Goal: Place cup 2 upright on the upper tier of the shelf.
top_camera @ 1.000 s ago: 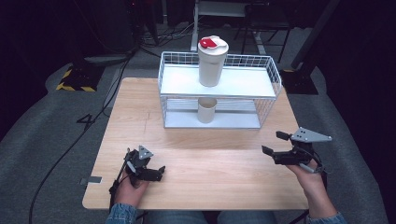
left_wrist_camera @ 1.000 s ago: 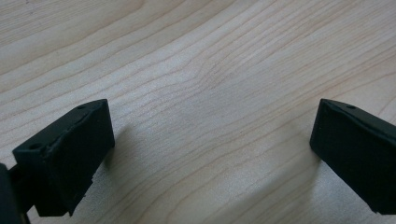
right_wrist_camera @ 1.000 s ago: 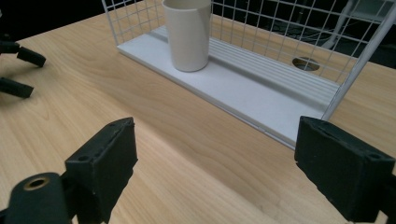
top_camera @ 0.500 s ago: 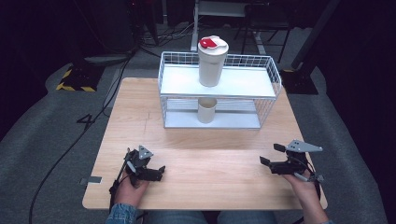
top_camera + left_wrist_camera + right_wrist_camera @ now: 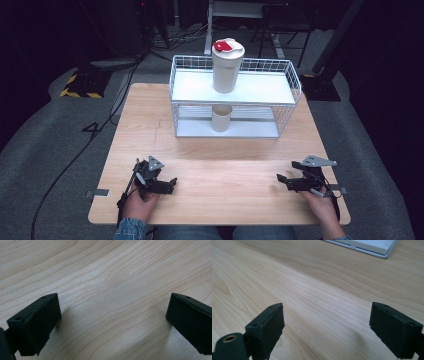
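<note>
Pale wood grain lies under both my claws: the light wooden table (image 5: 240, 165) carries my left gripper (image 5: 171, 183) at about seven o'clock and my right gripper (image 5: 281, 179) at about five o'clock, both low near my edge. Each one's black jaws stand spread wide with nothing between them, bare board showing in both gripper views.

The things nearest my reach sit well apart at twelve o'clock: a tall white cup with a red-and-white lid (image 5: 228, 66) upright on the top shelf of the white wire two-tier rack (image 5: 290, 82), and a small plain white cup (image 5: 221, 118) on the lower shelf beneath it.

The risks I judge from here: the tall cup looks top-heavy, so a high or glancing pinch could tip it over the low rail. Reaching the small cup, my jaws could snag the wire front or shove the rack backward.
</note>
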A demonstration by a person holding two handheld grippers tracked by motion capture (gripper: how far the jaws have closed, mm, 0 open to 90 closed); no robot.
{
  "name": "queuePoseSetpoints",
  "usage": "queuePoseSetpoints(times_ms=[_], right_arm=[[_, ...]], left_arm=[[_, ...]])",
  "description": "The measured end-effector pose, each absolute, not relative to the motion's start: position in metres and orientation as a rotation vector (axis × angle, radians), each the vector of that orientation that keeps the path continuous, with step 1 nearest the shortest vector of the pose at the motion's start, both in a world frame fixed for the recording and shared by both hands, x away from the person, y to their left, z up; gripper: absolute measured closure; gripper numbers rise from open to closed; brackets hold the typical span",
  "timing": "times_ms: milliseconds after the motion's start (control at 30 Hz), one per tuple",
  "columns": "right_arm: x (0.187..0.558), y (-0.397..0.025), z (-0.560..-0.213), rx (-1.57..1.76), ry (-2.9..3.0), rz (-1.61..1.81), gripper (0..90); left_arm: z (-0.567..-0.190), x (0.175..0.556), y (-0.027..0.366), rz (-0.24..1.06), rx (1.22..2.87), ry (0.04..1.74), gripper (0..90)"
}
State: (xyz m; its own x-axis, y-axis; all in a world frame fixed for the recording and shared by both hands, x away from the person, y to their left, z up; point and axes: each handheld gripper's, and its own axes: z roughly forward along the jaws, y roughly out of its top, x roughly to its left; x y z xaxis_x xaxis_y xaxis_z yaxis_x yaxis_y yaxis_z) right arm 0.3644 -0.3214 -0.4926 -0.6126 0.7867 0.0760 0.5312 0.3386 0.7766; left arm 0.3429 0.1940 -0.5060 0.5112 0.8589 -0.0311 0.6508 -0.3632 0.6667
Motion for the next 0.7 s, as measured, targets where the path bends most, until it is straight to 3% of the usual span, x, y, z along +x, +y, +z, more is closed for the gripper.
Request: queuePoseSetpoints(times_ms=[533,700], right_arm=[[0.3667,-0.3182,-0.5046,1.16,2.316,1.013,13.0],[0.3671,-0.3162,-0.5052,1.177,2.309,0.987,7.2]], left_arm=[[-0.506,0.343,0.1941,0.432,2.13,1.227,0.4],[-0.506,0.3429,0.194,0.431,2.13,1.227,0.4]])
